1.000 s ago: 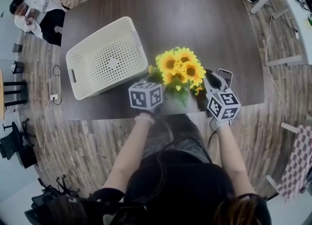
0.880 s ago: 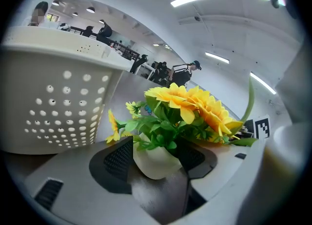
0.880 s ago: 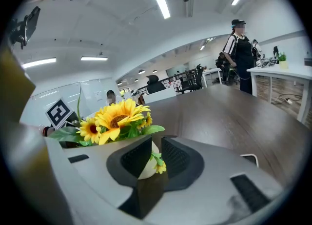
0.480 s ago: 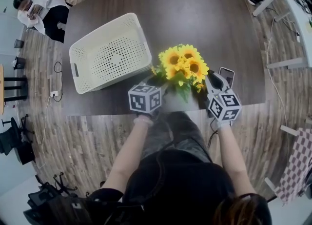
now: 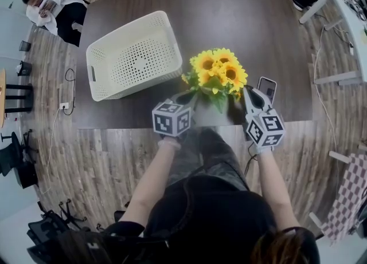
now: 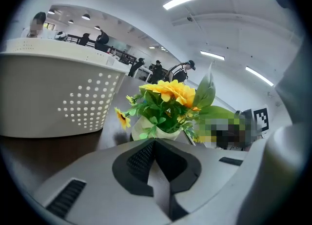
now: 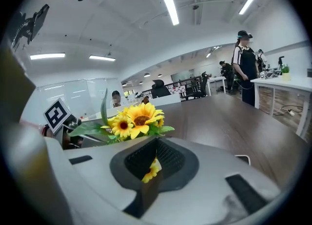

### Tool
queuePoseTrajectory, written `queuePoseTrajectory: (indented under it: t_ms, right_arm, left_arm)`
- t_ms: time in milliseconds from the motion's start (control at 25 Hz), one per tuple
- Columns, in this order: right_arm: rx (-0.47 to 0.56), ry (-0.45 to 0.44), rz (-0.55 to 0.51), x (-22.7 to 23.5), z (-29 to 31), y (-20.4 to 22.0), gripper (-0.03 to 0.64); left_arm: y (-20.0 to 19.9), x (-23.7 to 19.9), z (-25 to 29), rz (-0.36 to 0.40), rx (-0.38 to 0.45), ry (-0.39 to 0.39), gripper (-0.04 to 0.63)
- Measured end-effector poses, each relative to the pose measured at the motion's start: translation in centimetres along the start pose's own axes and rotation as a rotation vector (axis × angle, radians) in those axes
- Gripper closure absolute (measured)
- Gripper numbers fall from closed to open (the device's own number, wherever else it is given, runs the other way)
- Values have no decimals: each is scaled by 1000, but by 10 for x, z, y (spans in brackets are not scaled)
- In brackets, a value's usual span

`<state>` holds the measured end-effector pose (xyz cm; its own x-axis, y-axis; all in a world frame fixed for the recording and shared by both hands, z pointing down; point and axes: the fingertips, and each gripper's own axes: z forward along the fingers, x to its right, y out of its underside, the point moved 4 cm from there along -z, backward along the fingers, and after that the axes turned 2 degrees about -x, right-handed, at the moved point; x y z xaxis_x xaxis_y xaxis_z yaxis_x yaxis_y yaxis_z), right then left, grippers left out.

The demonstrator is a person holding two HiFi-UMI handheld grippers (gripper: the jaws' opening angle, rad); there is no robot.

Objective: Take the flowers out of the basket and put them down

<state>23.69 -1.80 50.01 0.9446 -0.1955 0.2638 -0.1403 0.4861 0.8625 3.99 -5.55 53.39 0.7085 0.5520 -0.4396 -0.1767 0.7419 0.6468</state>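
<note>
The flowers (image 5: 218, 74) stand upright on the table (image 5: 229, 16), out of the basket (image 5: 132, 56) and well apart from it, between the 2 grippers. The bunch looks light and top-heavy, with soft petals and springy leaves that would crush or slip under the pads. The safer hold is probably low, on the pale base (image 6: 146, 125) or the stems just above it, 1 gripper on each side. The left gripper (image 6: 155, 142) has just been closing and its jaws are now pressed together with nothing between them, the bunch just beyond the tips. The right gripper (image 7: 156, 142) has its jaws almost together with 1 small yellow bloom at their seam, seemingly pinched, though how firmly is hard to judge. From the head view the blooms hide the stems and base. I cannot tell whether that base is a pot or a wrap. A mosaic patch covers the space right of the bunch in the left gripper view. A phone (image 5: 267, 88) lies partly behind the right gripper.
</note>
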Motion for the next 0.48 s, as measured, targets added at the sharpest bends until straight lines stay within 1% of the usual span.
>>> queuePoseTrajectory:
  t_ms: [160, 280, 480]
  right_arm:
    - [29, -14, -2, -8, -9, -1, 612]
    - [43, -26, 0, -15, -13, 1, 614]
    - [49, -28, -26, -31, -23, 8, 614]
  left_arm:
    - [1, 9, -5, 3, 10, 36, 592]
    - [3, 14, -9, 23, 19, 57, 594]
    - [10, 18, -21, 58, 60, 69, 594]
